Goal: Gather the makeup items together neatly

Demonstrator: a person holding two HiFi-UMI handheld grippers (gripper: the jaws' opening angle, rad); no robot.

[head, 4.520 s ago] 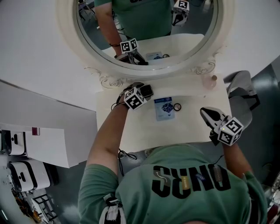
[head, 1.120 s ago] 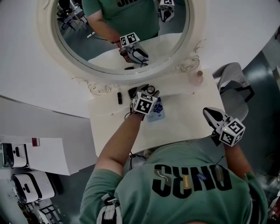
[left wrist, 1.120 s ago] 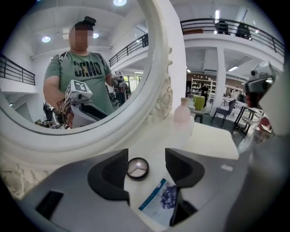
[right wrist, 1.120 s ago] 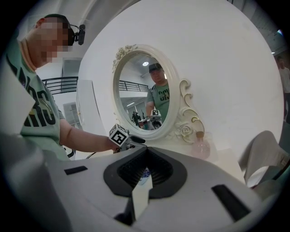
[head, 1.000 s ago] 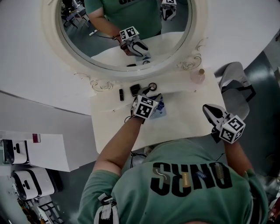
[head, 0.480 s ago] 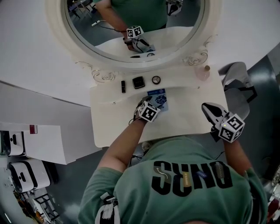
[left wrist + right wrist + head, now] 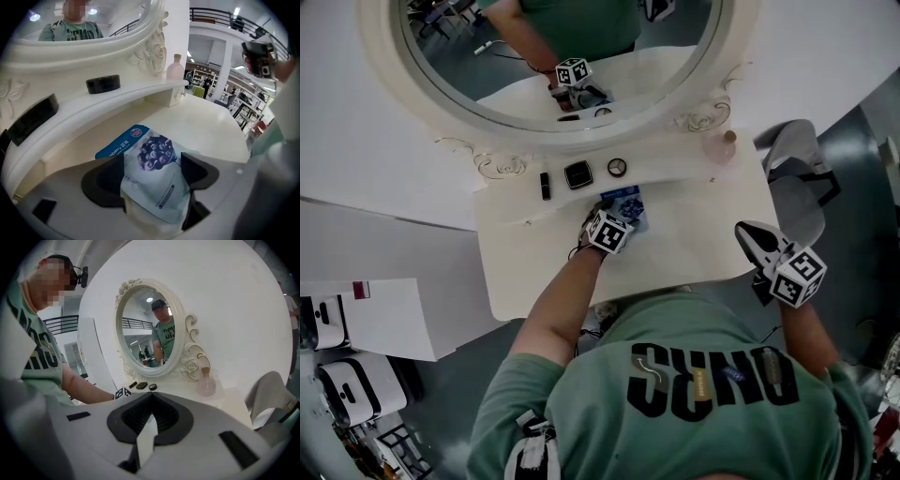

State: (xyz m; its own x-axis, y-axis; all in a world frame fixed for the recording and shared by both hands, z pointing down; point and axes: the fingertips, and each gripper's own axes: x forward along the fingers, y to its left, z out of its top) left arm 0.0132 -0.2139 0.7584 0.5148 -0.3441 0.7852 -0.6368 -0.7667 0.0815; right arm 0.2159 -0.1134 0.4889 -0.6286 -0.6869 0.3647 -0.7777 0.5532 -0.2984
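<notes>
1. While parted wide after opening just now, straddling the sachet (image 7: pixel 151 161) with the left gripper (image 7: pixel 152 174): released, no clamp on it.
2. Flat on the dressing table (image 7: pixel 703 239), just in front of the raised shelf (image 7: pixel 666 171): that sachet, pale blue and white, with a blueberry picture on its face.
3. Readable on its blue corner band: "berry", followed by characters too small to make out; finer print lower down too blurred to read.
4. In a row on the shelf below the mirror (image 7: pixel 487 47), left to right in the head view: black tube (image 7: pixel 545 185), square black compact (image 7: pixel 578 174), round black compact (image 7: pixel 617 168); well to the right, pink bottle (image 7: pixel 720 147).
5. Near the table's right edge, well apart from the sachet: right gripper (image 7: pixel 151 404), jaws clenched together.
6. Across the green T-shirt (image 7: pixel 703 412): large dark letters, upside down in the head view, not read with certainty.
7. On each gripper's marker cube (image 7: pixel 607 232): black-and-white square patterns, no words.
</notes>
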